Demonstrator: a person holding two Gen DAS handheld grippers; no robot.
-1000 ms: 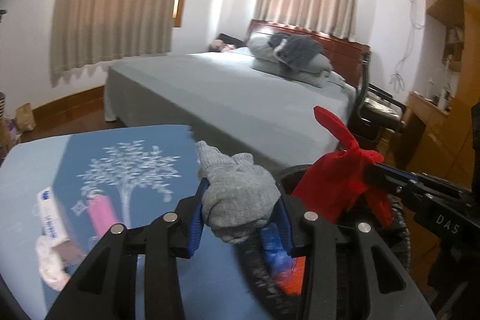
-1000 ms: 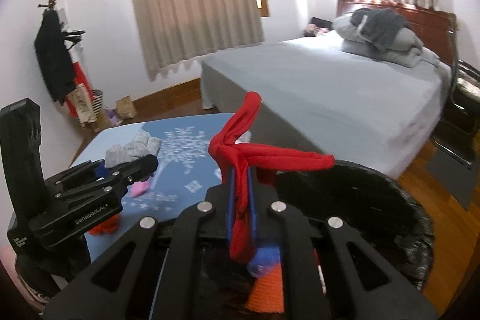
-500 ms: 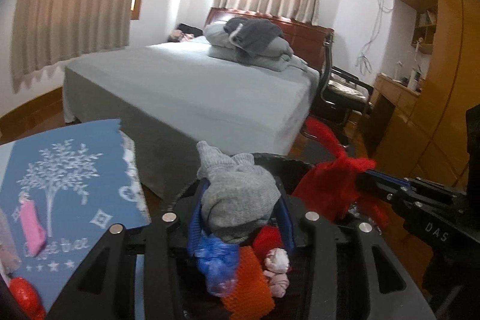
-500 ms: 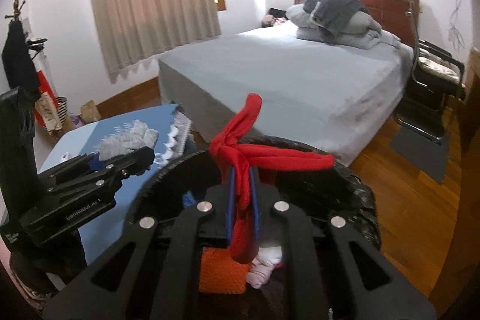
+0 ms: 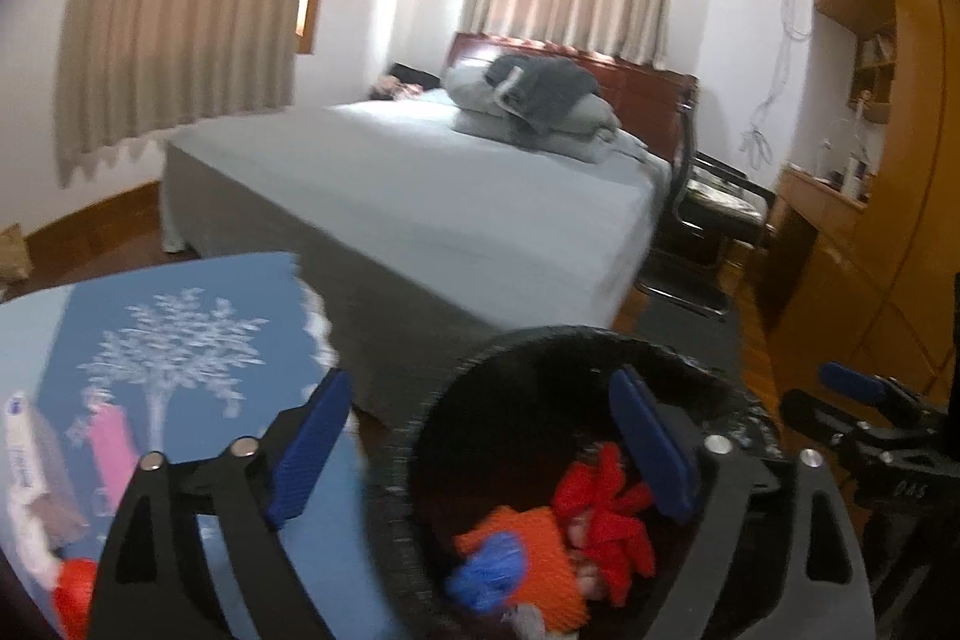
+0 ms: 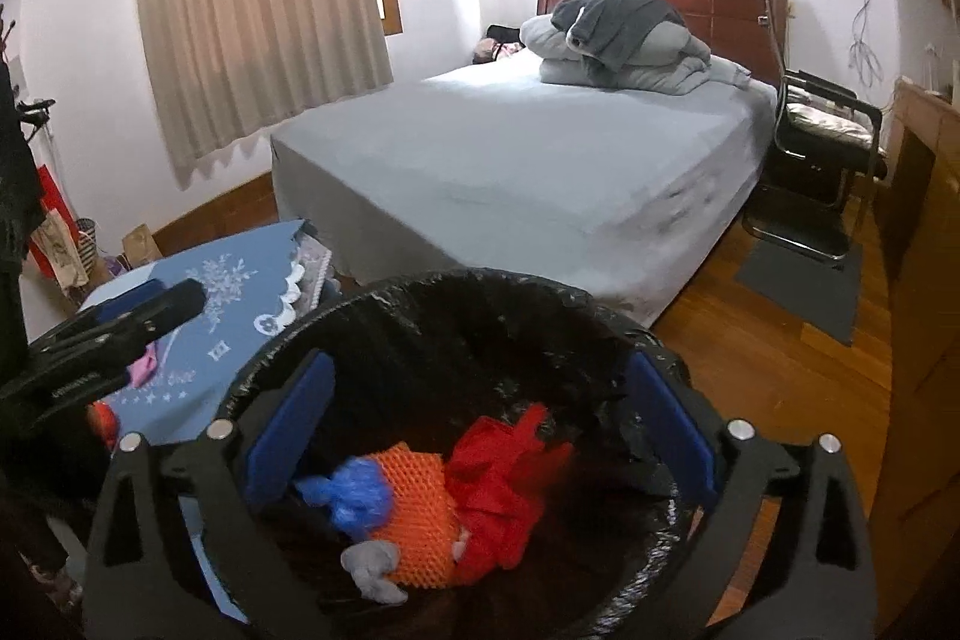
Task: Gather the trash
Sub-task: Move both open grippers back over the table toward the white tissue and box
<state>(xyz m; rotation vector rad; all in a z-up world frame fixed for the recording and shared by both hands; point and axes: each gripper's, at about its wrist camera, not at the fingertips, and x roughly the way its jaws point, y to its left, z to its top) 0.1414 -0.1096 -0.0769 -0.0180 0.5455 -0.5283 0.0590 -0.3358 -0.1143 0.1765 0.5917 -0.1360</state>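
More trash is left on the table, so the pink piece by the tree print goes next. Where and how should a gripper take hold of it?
Judging by the left wrist view, the pink piece lies flat and elongated on the blue tablecloth. Come from above and pinch across its narrow width near the middle; a white box sits close on one side.

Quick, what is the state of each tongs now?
Left tongs: opening, nothing between the jaws.
Right tongs: opening, empty, above the trash bin.
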